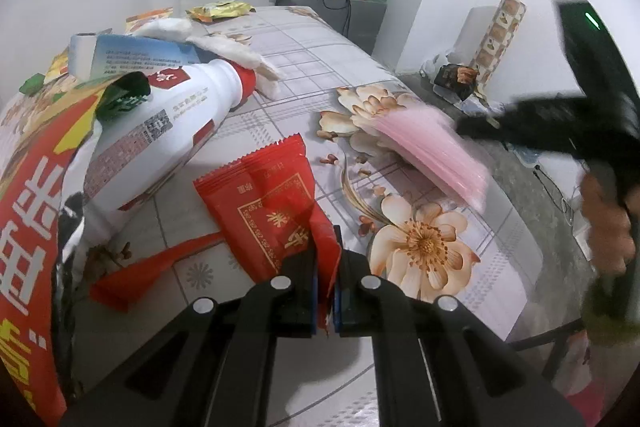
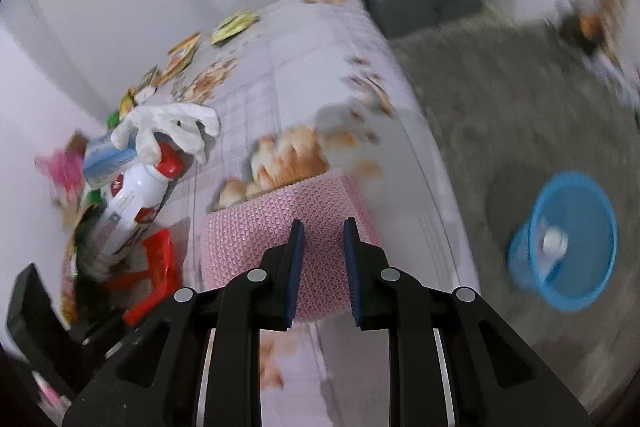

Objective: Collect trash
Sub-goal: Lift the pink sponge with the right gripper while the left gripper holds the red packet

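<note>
Trash lies scattered on a flower-patterned tablecloth. Nearest in the left wrist view, a red wrapper is pinched at its near edge between the closed fingers of the left gripper, the rest of it spread flat on the cloth ahead and to the left of the tips. Just beyond it, a white bottle with a red cap is seen lying on its side, its long axis running from near left to far right, cap pointing away. A large red printed bag fills the left edge. Farther off, a crumpled white tissue and a yellow packet are seen. In the right wrist view, much blurred, the right gripper is seen with a narrow gap between its fingers, over a pink textured pad; whether the pads press on it cannot be told. Only this view shows a blue bin standing on the grey floor beside the table. Only the left view shows a person's hand around the right tool's handle.
</note>
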Demonstrator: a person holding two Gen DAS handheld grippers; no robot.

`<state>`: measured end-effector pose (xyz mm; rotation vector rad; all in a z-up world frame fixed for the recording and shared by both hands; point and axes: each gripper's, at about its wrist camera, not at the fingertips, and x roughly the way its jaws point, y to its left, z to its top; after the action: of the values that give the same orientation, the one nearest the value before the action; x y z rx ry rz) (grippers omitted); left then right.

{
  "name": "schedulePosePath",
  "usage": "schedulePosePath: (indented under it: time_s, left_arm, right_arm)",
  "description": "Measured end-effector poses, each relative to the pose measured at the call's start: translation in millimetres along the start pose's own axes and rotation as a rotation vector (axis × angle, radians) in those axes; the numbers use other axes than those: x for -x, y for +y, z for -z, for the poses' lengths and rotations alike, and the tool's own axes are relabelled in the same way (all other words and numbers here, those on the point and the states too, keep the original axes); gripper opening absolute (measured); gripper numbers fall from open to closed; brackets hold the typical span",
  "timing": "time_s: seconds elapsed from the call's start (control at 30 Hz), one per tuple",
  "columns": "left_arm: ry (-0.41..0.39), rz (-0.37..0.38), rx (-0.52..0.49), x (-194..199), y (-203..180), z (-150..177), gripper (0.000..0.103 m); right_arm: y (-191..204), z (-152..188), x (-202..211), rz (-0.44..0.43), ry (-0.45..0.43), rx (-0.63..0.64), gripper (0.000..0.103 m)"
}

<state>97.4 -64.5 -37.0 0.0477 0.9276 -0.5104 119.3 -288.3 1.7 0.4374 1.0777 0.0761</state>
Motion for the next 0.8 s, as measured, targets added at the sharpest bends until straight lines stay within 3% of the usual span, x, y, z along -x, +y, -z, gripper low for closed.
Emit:
schedulePosePath:
  time_s: [0.2,0.27,0.37,0.57,0.8]
  left_arm:
    - [-0.009,0.031,-0.01,8.5,-5.2,4.4,0.005]
    - [-0.013,0.038,-0.013,11.2,-6.5,6.2,0.005]
    - [-0.015,0.055,-0.011,13.4,-7.9,7.5,0.005]
    - [-0.011,0.08,-0.011,11.5,-13.7,7.5,0.005]
    - [-0.009,0.093,-0.018,8.1,-17.1,5.8,0.005]
  right_arm:
    - [-19.1,34.4,28.4,-0.078,-0.079,-0.202,0.02]
    - [-23.7,37.3,38.4,-0.093,-0.122,-0.248,0.03]
    - [-29.8,37.8,48.1,-0.047,-0.156,-0.265,0.04]
    - [-39.1,44.1,39.9,-0.11,-0.09,-0.295,0.052]
    - [-37.2,48.6,26.1,-0.181,-0.021,-0.317,0.056]
